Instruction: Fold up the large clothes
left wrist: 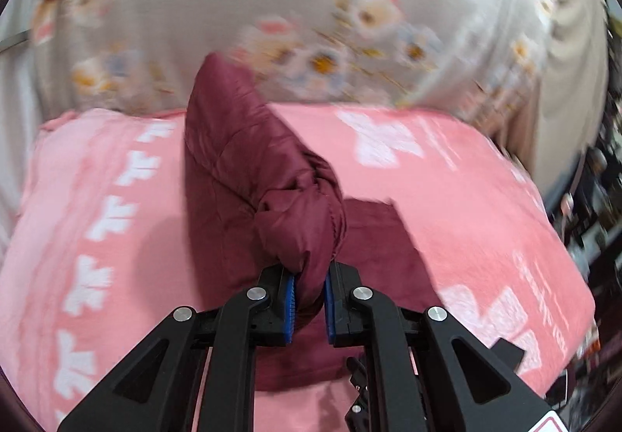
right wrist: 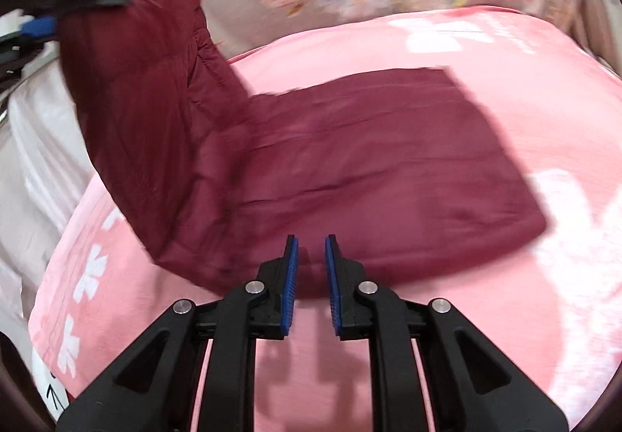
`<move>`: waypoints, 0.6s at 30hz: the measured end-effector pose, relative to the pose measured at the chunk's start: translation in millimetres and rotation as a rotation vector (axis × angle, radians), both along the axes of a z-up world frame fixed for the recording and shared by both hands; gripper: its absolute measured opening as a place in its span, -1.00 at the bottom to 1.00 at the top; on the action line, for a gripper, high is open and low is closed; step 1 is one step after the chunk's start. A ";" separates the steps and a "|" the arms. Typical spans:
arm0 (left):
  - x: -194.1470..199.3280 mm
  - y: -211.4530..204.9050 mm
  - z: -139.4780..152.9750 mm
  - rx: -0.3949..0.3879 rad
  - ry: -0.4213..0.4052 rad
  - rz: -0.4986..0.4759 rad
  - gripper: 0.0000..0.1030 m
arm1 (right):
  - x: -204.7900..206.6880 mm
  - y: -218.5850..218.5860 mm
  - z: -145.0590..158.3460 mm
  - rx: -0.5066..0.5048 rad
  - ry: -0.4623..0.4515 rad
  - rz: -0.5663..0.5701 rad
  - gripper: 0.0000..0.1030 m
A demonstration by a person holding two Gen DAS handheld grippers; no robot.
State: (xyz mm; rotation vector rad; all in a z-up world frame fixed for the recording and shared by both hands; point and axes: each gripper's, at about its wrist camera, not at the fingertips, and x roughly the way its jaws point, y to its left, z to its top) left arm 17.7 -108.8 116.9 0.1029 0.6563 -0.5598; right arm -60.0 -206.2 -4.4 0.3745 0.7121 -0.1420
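A maroon padded jacket (right wrist: 369,160) lies flat on the pink blanket (right wrist: 505,296). One sleeve (left wrist: 248,168) is lifted off the bed and stands up in a bunch. My left gripper (left wrist: 310,300) is shut on the cuff end of that sleeve, and the blue pads press the cloth. The right wrist view shows it at the upper left, holding the sleeve (right wrist: 132,82) high. My right gripper (right wrist: 311,272) sits at the jacket's near edge with its pads nearly together. The maroon hem fills the gap at their tips. Both views are blurred by motion.
A grey flowered sheet (left wrist: 272,4) hangs or lies behind the bed. Pale bedding (right wrist: 31,144) lies at the left of the blanket. Dark shelves with clutter (left wrist: 594,199) stand at the right of the bed.
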 end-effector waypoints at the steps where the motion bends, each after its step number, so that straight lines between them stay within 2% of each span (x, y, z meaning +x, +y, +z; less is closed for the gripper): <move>1: 0.0 -17.5 -9.6 0.017 0.021 -0.021 -0.83 | -6.2 -9.1 -1.3 -0.001 0.004 -0.020 -0.72; 5: 4.3 -77.2 -62.7 0.093 0.123 -0.071 -0.77 | -35.4 -51.8 -12.8 0.025 0.032 -0.117 -0.72; 6: 7.4 -92.9 -81.1 0.132 0.152 -0.074 -0.74 | -42.9 -62.7 -16.4 0.035 0.040 -0.141 -0.72; 8: 5.1 -112.0 -108.1 0.214 0.154 -0.068 -0.64 | -52.4 -78.8 -20.7 0.048 0.050 -0.176 -0.71; 9: 0.1 -115.2 -112.0 0.228 0.142 -0.071 -0.51 | -55.8 -84.1 -21.0 0.052 0.050 -0.187 -0.71; 10: -2.7 -115.0 -111.5 0.220 0.140 -0.085 -0.23 | -58.6 -89.4 -19.8 0.056 0.046 -0.195 -0.71; 13: -12.1 -98.1 -83.6 0.101 0.165 -0.146 0.14 | -60.8 -99.4 -7.5 0.060 0.009 -0.200 -0.64; 14: -14.6 -87.9 -68.2 0.054 0.153 -0.157 0.21 | -61.6 -101.0 -2.9 0.064 -0.006 -0.199 -0.52; 16: -19.2 -62.2 -36.2 -0.033 0.090 -0.166 0.63 | -60.0 -102.4 16.5 0.079 -0.066 -0.185 -0.28; 18: -18.1 -26.9 -12.9 -0.057 0.003 -0.086 0.67 | -55.2 -104.3 33.9 0.087 -0.111 -0.159 0.00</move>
